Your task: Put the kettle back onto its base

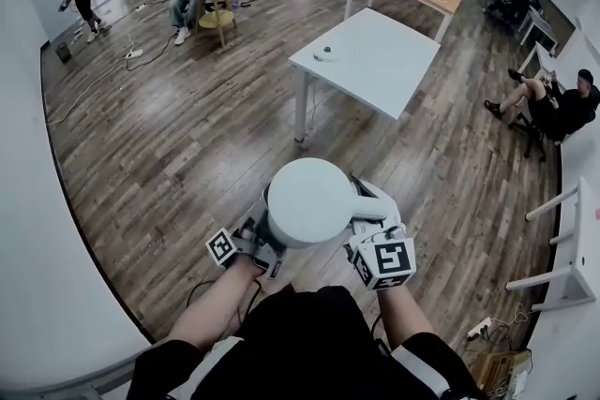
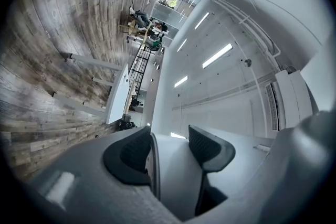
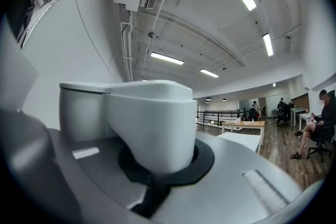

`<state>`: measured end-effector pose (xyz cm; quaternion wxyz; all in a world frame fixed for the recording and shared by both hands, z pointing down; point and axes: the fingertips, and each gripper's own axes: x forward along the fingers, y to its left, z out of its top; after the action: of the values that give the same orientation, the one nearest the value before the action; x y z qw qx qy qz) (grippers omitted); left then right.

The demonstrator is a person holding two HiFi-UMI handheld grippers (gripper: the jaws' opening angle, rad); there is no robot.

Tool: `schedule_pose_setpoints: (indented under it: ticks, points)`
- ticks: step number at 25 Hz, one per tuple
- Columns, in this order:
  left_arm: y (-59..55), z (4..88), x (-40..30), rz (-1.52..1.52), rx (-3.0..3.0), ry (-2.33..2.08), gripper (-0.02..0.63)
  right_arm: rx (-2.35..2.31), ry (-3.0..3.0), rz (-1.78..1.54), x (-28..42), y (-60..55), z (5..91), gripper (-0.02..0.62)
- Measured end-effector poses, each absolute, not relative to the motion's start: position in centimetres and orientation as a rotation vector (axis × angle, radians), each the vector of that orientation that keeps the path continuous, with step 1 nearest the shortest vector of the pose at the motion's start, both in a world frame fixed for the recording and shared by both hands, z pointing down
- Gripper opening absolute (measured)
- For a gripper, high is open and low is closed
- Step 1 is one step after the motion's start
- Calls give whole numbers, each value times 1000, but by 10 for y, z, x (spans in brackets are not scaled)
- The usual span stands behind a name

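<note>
The kettle [image 1: 309,201] hangs in the air just in front of the person's chest, lid up, over bare wooden floor [image 1: 187,155]. It is well apart from the white table [image 1: 394,75], where a small round thing that is probably the base [image 1: 325,54] sits near the table's left edge. The right gripper [image 1: 364,225] is clamped tight on the kettle's handle [image 3: 152,123], which fills the space between its jaws. The left gripper [image 1: 255,241] steadies the opposite side; its fingers [image 2: 134,157] stand a little apart with the kettle's white wall between them, apparently pinched.

The step in hand looks like the carry to the table. It would go best with the kettle kept level, the handle grip bearing the load and the left gripper only checking any swing, then the kettle brought in above the base and lowered straight.

The floor between the person and the table is open. The nearest hazards are the table's near corner and leg [image 1: 301,108]. A seated person [image 1: 553,103] and a white rack [image 1: 567,248] stand off to the right, cables [image 1: 131,56] far left.
</note>
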<state>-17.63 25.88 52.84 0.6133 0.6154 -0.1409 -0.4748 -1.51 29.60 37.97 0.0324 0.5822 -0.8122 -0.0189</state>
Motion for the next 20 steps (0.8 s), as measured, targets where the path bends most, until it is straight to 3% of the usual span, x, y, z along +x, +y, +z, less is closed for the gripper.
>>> schedule_pose_setpoints:
  ticks: [20]
  points:
    - [149, 531, -119, -1160, 1428, -389, 222, 1706, -2596, -77, 47, 174, 381, 6]
